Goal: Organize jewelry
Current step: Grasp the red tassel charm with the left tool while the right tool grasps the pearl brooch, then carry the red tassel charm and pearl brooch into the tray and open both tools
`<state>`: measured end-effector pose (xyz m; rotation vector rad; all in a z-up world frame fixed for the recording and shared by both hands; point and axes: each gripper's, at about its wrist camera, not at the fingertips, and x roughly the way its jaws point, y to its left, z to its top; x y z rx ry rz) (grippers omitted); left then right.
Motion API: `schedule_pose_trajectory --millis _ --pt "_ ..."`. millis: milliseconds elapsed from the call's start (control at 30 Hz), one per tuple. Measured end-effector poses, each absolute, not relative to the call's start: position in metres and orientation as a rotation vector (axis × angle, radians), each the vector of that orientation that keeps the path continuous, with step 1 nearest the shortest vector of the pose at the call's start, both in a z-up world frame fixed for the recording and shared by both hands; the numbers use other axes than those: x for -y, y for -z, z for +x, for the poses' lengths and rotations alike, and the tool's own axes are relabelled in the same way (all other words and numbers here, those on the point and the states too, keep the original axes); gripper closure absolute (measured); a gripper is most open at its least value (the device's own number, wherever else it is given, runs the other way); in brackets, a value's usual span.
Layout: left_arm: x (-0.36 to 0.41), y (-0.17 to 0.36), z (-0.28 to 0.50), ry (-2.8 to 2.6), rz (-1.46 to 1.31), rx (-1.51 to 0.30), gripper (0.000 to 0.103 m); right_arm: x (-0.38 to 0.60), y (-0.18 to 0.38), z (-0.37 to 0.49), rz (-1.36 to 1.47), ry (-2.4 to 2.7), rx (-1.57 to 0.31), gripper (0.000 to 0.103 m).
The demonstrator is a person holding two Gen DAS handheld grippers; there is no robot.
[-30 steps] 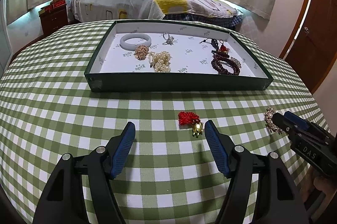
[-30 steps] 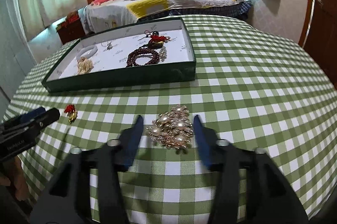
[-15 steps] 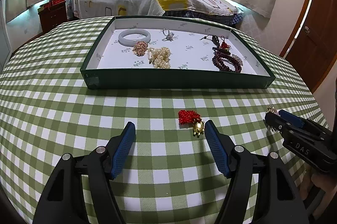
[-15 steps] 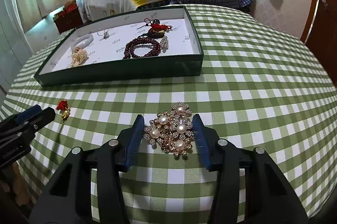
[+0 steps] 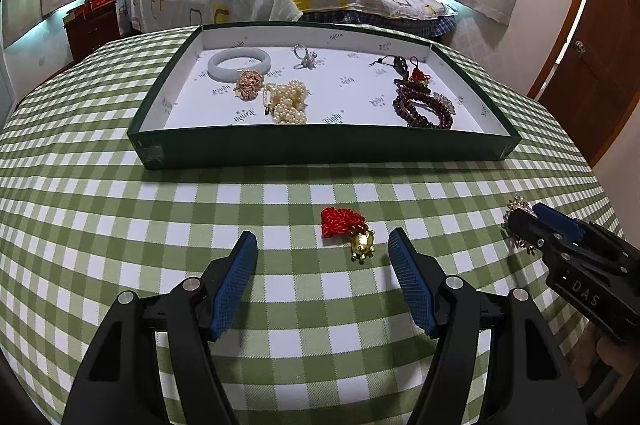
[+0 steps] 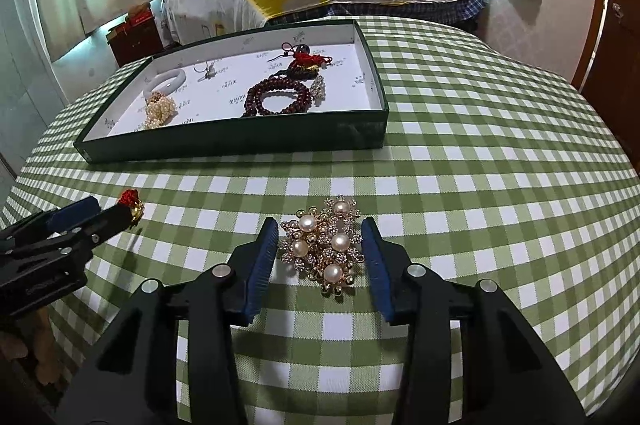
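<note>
A gold brooch set with pearls (image 6: 322, 245) lies on the green checked tablecloth between the blue pads of my right gripper (image 6: 320, 223). Its jaws are closing on the brooch, with thin gaps still showing on both sides. In the left wrist view that gripper (image 5: 524, 221) comes in from the right, hiding most of the brooch (image 5: 518, 203). My left gripper (image 5: 321, 235) stands open on the cloth. A red knotted charm with a small gold figure (image 5: 348, 229) lies between its fingers, close to the right one and untouched.
A shallow dark green tray (image 5: 320, 145) with a white floor sits beyond both grippers. It holds a white bangle (image 5: 239, 64), a pearl strand (image 5: 286, 101), a dark red bead bracelet (image 5: 420, 107) and small pieces. A bed stands behind the table, a wooden door at right.
The right gripper's jaws have narrowed around the pearl brooch. The left gripper has kept its opening and place over the red charm.
</note>
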<state>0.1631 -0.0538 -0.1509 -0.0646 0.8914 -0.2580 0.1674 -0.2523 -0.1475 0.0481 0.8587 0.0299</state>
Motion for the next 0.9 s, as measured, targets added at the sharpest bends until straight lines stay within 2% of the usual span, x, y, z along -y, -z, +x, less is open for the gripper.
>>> schedule_pose_trajectory --millis 500,567,733,833,900 --pt "0.067 0.151 0.175 0.264 -0.020 -0.898 0.038 0.255 0.139 0.163 0.060 -0.029 -0.837 0.061" --pt "0.067 0.151 0.175 0.257 -0.014 -0.896 0.045 0.255 0.139 0.162 0.063 -0.031 -0.836 0.061" --pt "0.067 0.150 0.174 0.270 -0.002 -0.891 0.079 0.255 0.140 0.162 0.066 -0.032 -0.837 0.061" --pt "0.067 0.150 0.173 0.290 -0.006 -0.892 0.087 0.253 0.139 0.161 0.071 -0.036 -0.838 0.061" --pt "0.066 0.150 0.172 0.298 -0.014 -0.889 0.088 0.252 0.140 0.162 0.072 -0.039 -0.836 0.061"
